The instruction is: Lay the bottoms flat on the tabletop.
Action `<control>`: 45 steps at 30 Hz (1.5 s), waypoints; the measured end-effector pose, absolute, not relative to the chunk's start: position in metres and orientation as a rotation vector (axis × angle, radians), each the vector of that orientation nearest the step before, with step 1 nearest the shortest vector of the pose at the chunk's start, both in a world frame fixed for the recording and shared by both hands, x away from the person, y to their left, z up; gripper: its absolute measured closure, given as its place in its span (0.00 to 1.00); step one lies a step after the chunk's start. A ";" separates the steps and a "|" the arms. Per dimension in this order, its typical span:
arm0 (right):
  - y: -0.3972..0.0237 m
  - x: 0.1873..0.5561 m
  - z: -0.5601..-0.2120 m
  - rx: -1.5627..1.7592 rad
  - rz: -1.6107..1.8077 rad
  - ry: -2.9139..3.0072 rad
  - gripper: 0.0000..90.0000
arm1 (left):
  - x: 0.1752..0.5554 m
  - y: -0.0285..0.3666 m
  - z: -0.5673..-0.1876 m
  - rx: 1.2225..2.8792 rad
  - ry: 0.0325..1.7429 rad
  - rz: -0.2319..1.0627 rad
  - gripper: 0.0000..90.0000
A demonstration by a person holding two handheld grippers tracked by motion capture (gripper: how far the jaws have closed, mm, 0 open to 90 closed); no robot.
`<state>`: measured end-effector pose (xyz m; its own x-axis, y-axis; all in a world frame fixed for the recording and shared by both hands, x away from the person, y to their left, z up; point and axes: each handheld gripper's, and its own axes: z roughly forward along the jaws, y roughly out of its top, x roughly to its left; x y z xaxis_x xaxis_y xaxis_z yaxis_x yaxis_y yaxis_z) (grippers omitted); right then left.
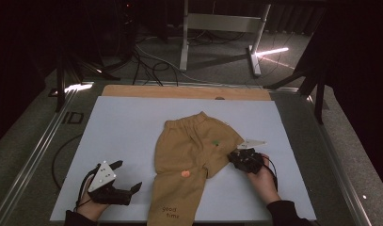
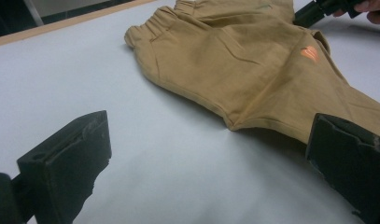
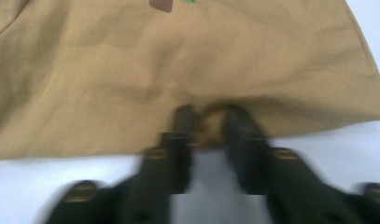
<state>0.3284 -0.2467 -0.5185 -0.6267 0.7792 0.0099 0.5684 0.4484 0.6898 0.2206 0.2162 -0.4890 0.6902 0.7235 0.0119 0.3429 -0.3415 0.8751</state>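
Right gripper (image 3: 208, 122) jaws pinch the tan trousers' (image 1: 189, 150) hem; left gripper (image 1: 115, 178) jaws gape wide.

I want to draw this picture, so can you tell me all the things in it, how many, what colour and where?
Trousers: one pair, tan, with a small orange patch, a small green mark and the words "good time" on a leg; lying flat in the middle of the mat.
Mat: one, pale grey-blue, covering the table.
Table: one, a wooden strip showing at the far edge.
Floor cables: several, dark, behind the table.
White frame: one, standing on the floor behind.
Left claw: one, black, jaws wide apart over bare mat beside the trousers.
Right claw: one, black, pinching the trousers' hem.
Hands: two, one holding each claw.
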 end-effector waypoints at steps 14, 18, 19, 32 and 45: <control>-0.248 0.323 -0.499 1.118 0.996 2.344 1.00 | 0.220 0.217 -0.488 1.937 0.825 0.502 0.01; -0.252 0.313 -0.484 1.086 1.022 2.319 1.00 | 0.220 0.217 -0.488 1.941 0.824 0.486 0.01; -0.252 0.310 -0.480 1.062 1.026 2.319 1.00 | 0.220 0.217 -0.487 1.947 0.819 0.474 0.03; -0.242 0.292 -0.413 0.864 1.153 2.196 1.00 | 0.221 0.220 -0.487 1.905 0.849 0.486 0.02; -0.258 0.291 -0.466 1.068 1.104 2.399 0.78 | 0.218 0.220 -0.486 1.922 0.825 0.491 0.02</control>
<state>0.2912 -0.2577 -0.4660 -0.6820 0.7302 0.0412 0.5063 0.4308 0.7471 0.2179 0.2197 -0.4863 0.6913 0.7225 -0.0053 0.3395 -0.3184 0.8851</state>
